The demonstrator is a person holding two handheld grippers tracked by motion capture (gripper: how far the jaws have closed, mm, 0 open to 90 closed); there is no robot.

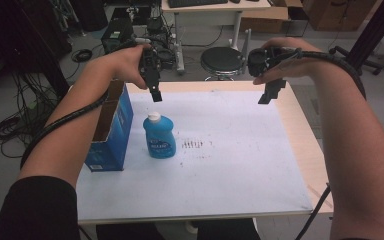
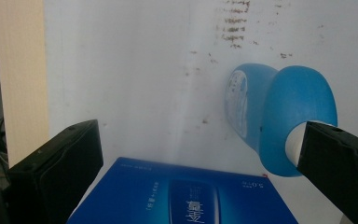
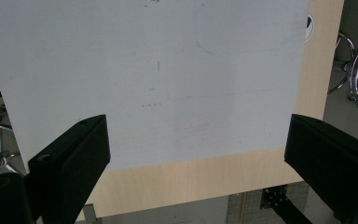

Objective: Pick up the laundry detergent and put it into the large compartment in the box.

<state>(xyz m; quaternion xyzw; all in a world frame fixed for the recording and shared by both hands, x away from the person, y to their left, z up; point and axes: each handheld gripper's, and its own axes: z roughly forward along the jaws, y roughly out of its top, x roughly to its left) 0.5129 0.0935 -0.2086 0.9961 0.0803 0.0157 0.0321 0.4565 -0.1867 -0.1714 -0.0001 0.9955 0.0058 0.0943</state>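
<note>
The upright blue plastic bottle with a white cap (image 1: 159,136) stands just below the left gripper (image 1: 155,95), whose fingers (image 2: 56,177) are spread apart and empty, nearer than the right gripper (image 1: 269,95), likewise spread.

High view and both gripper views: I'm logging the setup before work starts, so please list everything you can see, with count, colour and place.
Bottle: one, blue with a white cap, upright on the white sheet, left of centre.
Box: one, blue outside and brown inside, open top, standing just left of the bottle.
White sheet: one, covering most of the table top, with small dark marks near its middle.
Table: one, pale wood, its edge showing beside the sheet.
Stool: one, black seat, on the floor beyond the table.
Left gripper: one, black, open, above the bottle.
Right gripper: one, black, open, above the far right of the sheet.
</note>
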